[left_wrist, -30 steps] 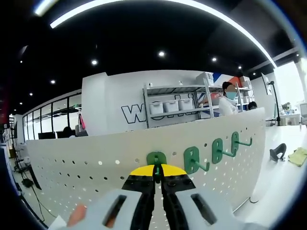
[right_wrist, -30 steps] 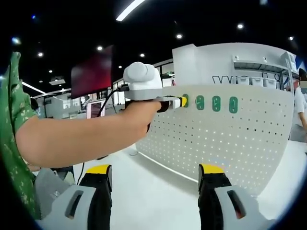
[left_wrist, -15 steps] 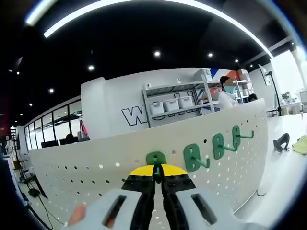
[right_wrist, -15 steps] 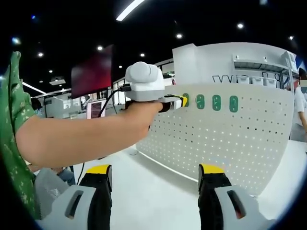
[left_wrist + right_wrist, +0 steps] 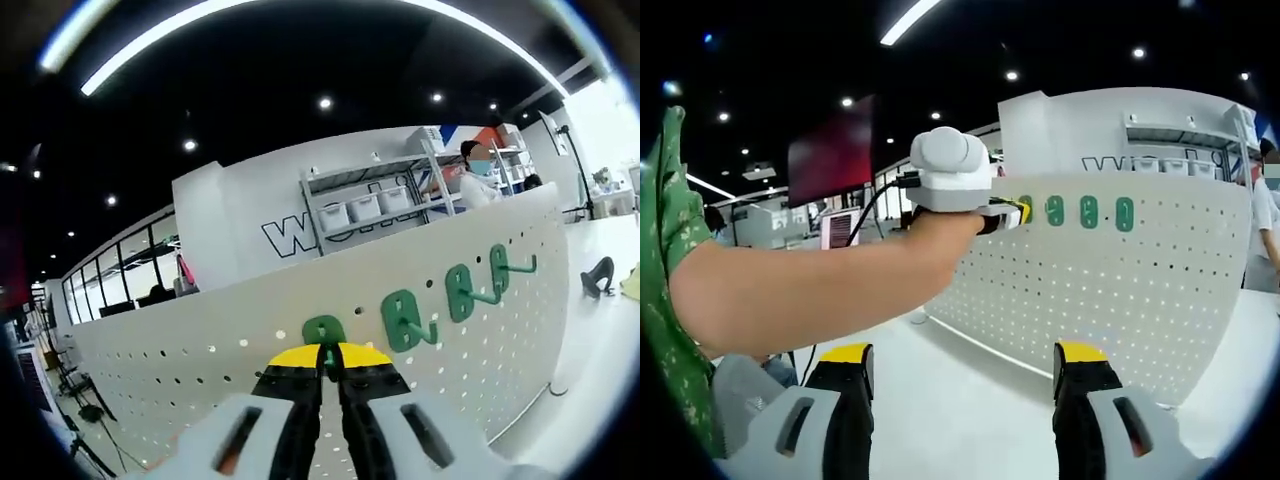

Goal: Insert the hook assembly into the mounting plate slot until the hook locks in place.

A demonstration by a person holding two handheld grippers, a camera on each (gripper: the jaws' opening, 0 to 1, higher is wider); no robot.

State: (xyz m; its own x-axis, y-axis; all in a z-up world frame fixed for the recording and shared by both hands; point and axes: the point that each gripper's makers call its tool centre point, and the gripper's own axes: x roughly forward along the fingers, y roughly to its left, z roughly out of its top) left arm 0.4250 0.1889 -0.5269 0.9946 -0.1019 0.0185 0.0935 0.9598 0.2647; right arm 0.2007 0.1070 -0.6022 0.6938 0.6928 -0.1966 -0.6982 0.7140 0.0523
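White pegboard (image 5: 180,370) barely shifted in 1 s: left gripper (image 5: 330,357) stayed clamped on green hook (image 5: 324,333) at board, seating unconfirmed; right gripper (image 5: 965,385) idle, jaws apart.

The mounting plate (image 5: 200,350) looks like smooth, matt white sheet pierced with holes. The 4 green hooks (image 5: 404,322) look like glossy plastic. The left gripper (image 5: 330,366) has matt black jaws with yellow tips and a smooth light-grey plastic body.

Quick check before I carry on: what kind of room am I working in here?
Likely an open workshop or lab floor: a white perforated pegboard panel carrying green plastic hooks, metal shelving with white storage bins, and dark ceiling with spotlights.
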